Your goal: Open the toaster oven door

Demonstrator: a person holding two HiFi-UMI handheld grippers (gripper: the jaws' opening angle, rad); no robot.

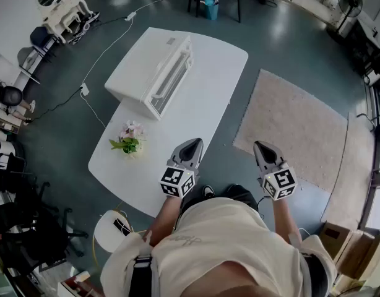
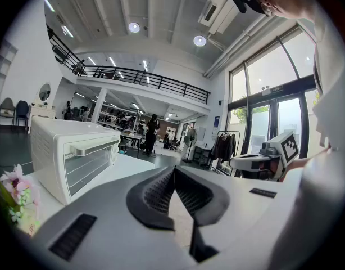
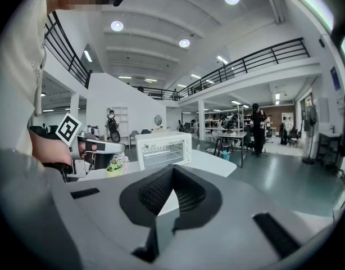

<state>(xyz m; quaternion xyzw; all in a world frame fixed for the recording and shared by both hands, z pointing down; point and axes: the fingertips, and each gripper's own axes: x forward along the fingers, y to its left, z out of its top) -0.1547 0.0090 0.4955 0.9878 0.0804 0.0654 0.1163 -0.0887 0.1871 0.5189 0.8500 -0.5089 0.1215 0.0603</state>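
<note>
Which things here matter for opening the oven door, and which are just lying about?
For the job:
oven
door
left gripper, shut and empty
right gripper, shut and empty

Just there:
flowers
table, which only bears the oven
rug

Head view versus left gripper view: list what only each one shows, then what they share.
Only the head view: the rug on the floor and the cord beside the table. Only the left gripper view: the ceiling lights, the balcony railing and the clothes rack. Both: the closed toaster oven, the flowers, the white table and the right gripper.
</note>
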